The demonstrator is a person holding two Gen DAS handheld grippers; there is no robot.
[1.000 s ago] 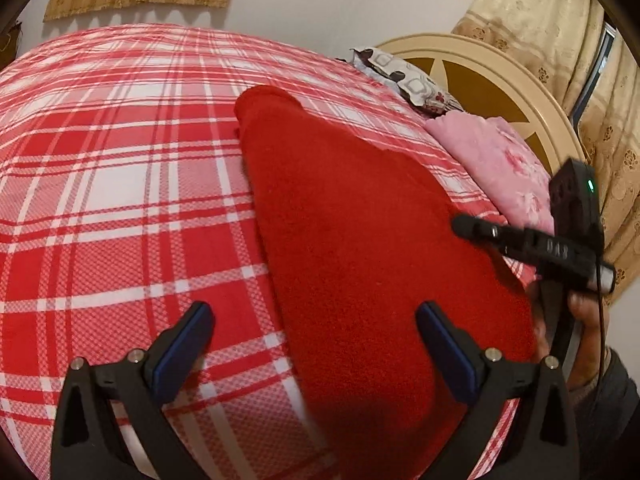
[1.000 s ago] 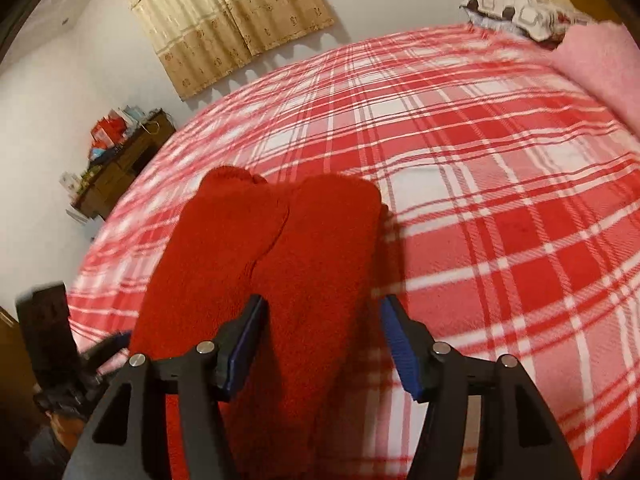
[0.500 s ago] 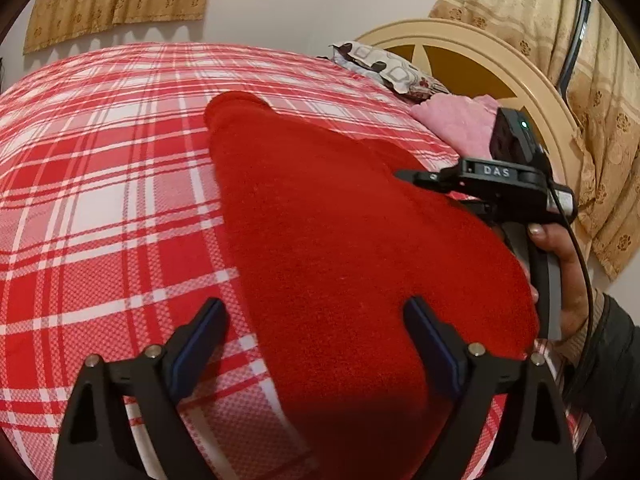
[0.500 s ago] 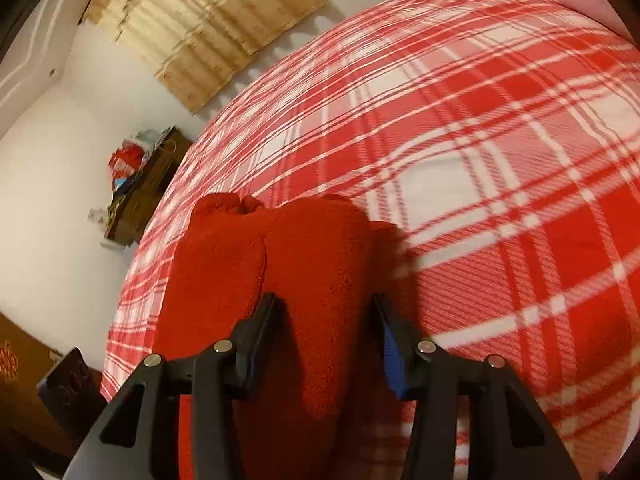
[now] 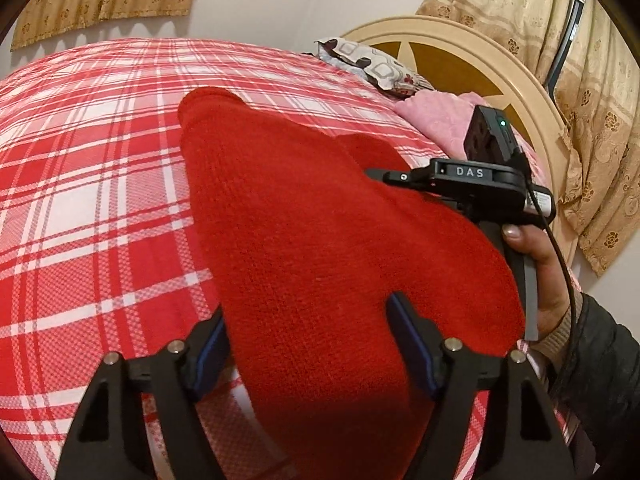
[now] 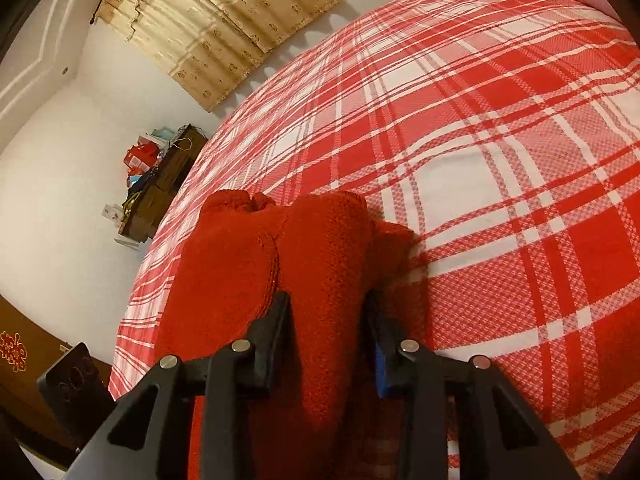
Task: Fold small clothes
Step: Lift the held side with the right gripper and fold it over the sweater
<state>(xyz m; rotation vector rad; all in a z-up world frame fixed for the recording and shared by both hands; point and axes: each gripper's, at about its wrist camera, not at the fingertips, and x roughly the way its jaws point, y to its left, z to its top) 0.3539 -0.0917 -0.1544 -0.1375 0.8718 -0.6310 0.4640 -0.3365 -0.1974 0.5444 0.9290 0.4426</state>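
Red knit garment [image 5: 320,240] spread lengthwise on red-and-white plaid bedspread [image 5: 100,200], long edge folded over, narrow end pointing away toward far side of bed. Left gripper [image 5: 308,344] low over near end of garment, jaws just been closing, knit between them: left pad at garment's edge, right pad resting on top of fabric. Not clearly pinched yet, hard to tell at left pad, half hidden by cloth. Right gripper [image 6: 328,320] at other corner of near end, jaws just been closing, narrow fold of knit [image 6: 324,264] bunched between both pads and looking squeezed. Seen from left wrist: right gripper body [image 5: 472,176] labelled DAS, green light on, held by hand [image 5: 544,280] in dark sleeve. Pink blanket [image 5: 436,116] and patterned pillow [image 5: 372,66] against round cream headboard [image 5: 520,80]. Beige curtains [image 6: 224,16] on wall, cluttered dark cabinet [image 6: 160,184] beside bed.
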